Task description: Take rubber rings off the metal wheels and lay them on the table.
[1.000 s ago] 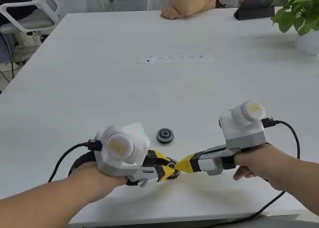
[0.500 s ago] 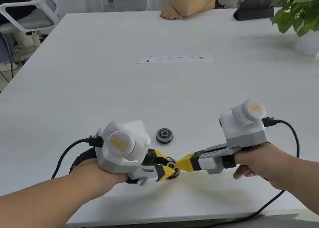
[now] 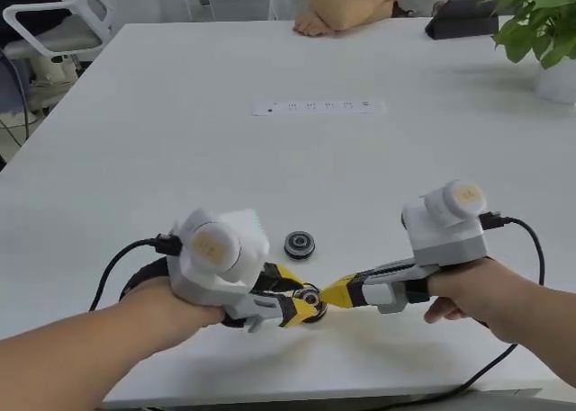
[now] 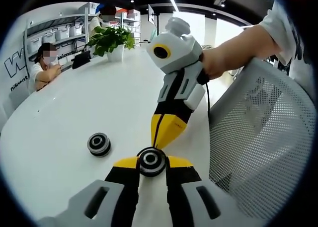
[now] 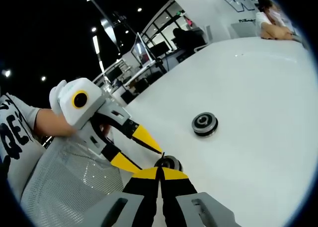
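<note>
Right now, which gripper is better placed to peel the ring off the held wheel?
Right. The left gripper is clamped on the wheel, holding it; the right gripper, tips shut, sits at its rim, likely free to pull.

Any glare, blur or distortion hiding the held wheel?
Head view: even light, held wheel small, partly covered by jaws. Left gripper view: fisheye bending, but it sits sharp and centred. Right gripper view: table washed bright, loose wheel sharp, held wheel partly behind the jaws.
</note>
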### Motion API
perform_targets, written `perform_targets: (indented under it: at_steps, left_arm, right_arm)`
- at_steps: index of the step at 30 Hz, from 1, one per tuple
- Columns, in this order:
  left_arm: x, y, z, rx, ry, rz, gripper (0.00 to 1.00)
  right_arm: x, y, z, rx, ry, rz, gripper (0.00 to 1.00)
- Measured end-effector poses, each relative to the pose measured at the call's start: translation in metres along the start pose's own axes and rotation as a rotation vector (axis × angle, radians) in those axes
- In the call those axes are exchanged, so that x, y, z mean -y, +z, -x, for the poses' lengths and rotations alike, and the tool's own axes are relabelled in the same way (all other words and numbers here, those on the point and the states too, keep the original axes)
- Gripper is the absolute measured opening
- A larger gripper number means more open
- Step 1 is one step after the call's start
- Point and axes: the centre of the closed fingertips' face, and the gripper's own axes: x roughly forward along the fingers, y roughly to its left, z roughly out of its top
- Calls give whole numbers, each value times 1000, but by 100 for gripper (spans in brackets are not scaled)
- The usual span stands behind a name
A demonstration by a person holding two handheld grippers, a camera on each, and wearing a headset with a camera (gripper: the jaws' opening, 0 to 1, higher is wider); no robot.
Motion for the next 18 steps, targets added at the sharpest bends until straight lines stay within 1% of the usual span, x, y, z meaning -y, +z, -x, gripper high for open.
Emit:
perform_targets:
  at_steps: [2,6,11,18]
  left_arm:
    - [1,2,3,8,0,7,18]
    - [3,2,9,12,-4,17,22]
    - [4,6,19,21,-3,12,26]
    - [2,7,37,35,5,32,33]
  right_arm:
    - [0,0,0,1,0,1,0]
    - [-3,0,1,2,5,1,0]
    - [-6,2,1,4,12,4,0]
    - [-10,3,2,5,20,8,0]
